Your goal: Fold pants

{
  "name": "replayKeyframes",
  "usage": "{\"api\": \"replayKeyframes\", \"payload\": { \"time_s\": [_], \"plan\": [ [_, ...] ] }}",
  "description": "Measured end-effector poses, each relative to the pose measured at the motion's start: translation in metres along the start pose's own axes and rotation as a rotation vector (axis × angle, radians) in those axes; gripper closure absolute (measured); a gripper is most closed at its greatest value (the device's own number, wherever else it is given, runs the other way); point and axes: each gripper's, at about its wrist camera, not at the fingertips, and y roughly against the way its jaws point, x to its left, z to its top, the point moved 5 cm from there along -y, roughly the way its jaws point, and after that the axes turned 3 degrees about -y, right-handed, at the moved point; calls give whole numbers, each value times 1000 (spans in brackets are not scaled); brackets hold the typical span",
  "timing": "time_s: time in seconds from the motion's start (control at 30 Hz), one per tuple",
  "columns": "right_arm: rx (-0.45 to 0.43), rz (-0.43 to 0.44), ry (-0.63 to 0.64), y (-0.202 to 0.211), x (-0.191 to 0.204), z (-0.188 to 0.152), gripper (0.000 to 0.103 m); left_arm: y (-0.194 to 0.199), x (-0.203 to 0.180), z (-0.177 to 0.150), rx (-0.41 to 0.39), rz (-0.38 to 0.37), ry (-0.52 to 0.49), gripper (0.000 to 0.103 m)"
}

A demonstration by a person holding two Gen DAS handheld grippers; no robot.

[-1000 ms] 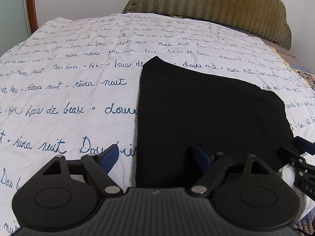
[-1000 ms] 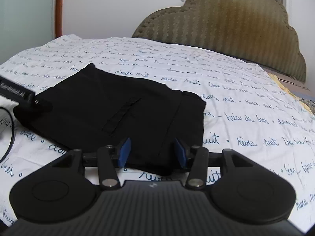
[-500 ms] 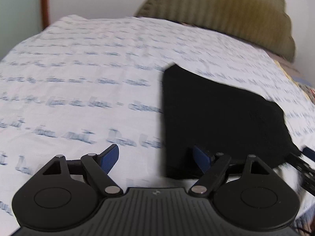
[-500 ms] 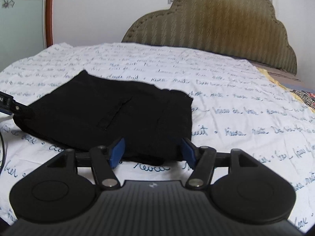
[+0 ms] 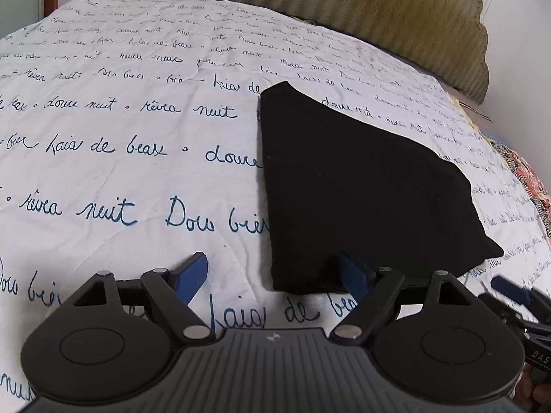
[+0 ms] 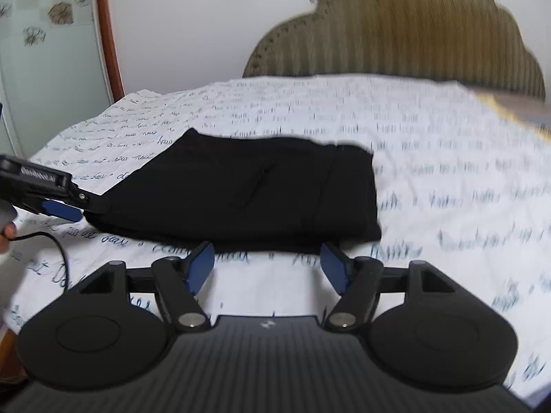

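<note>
The black pants [image 5: 358,192] lie folded into a flat packet on the white bed sheet [image 5: 120,172]; they also show in the right wrist view [image 6: 261,192]. My left gripper [image 5: 272,275] is open and empty, just short of the packet's near left corner. It also shows at the left of the right wrist view [image 6: 62,206]. My right gripper [image 6: 268,265] is open and empty, a little back from the packet's near edge. Its tip shows at the right edge of the left wrist view [image 5: 513,292].
The sheet [image 6: 430,172] carries blue handwriting. An olive padded headboard [image 6: 406,38] stands at the far end of the bed. A glass door with a wooden frame [image 6: 106,34] is at the left. A black cable [image 6: 51,241] trails near the left gripper.
Both grippers have drawn back from the folded pants. The right gripper's jaws have opened wider, and its view has tilted up. The pants lie unmoved.
</note>
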Motion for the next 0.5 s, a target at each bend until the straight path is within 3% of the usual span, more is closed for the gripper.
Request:
{"api": "replayKeyframes", "payload": {
  "time_s": [0.1, 0.17, 0.2, 0.3, 0.5],
  "plan": [
    [15, 18, -107, -4, -15, -3, 34, -3, 11, 4, -16, -16, 60, 16],
    [9, 59, -204, -8, -26, -2, 27, -8, 18, 8, -20, -45, 109, 14],
    [6, 74, -252, -10, -31, -2, 21, -11, 20, 11, -16, -63, 128, 7],
    [-5, 93, -342, -18, -40, 2, 18, -18, 20, 19, -8, -101, 151, 2],
    [-25, 61, -392, -31, -45, 11, 14, -25, 2, 20, -4, -73, 75, 4]
  ]
}}
